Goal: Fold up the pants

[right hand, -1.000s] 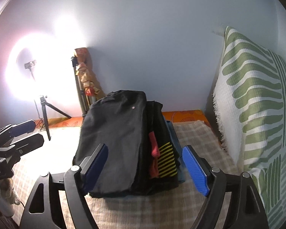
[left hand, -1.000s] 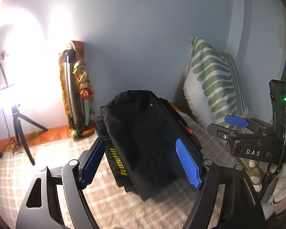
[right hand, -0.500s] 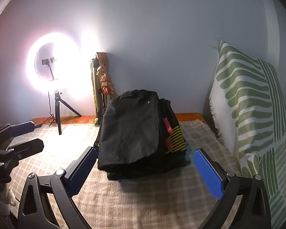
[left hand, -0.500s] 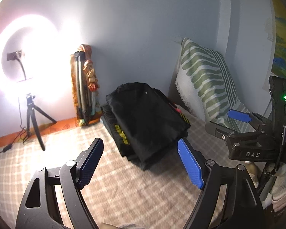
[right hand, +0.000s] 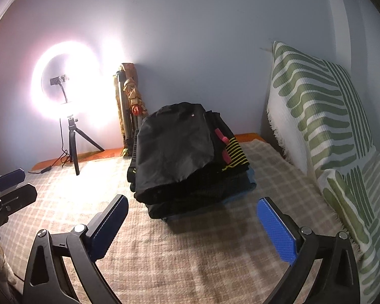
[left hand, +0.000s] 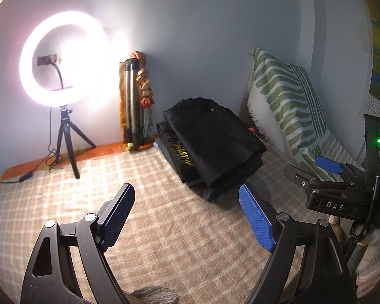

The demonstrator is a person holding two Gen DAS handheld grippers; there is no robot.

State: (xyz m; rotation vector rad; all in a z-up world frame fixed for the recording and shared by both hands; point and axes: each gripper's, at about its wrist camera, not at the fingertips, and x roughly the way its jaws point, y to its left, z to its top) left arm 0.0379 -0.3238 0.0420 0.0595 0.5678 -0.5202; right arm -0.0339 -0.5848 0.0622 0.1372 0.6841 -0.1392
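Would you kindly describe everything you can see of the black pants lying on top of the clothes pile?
The black pants are folded into a thick, rounded bundle of matte, slightly wrinkled fabric. A small pale dot, perhaps a button, shows near the far end. They lie flat on top of the stack, over a black garment with yellow stripes and something red; a blue layer peeks out at the bottom. The stack rests on the checked blanket, near the wall. Neither gripper touches them.

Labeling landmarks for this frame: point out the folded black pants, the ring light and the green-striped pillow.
folded black pants [right hand: 173, 149]: right wrist view, middle of top fold.
ring light [left hand: 63, 58]: left wrist view, glowing ring, upper left part.
green-striped pillow [right hand: 324, 116]: right wrist view, middle of front face.
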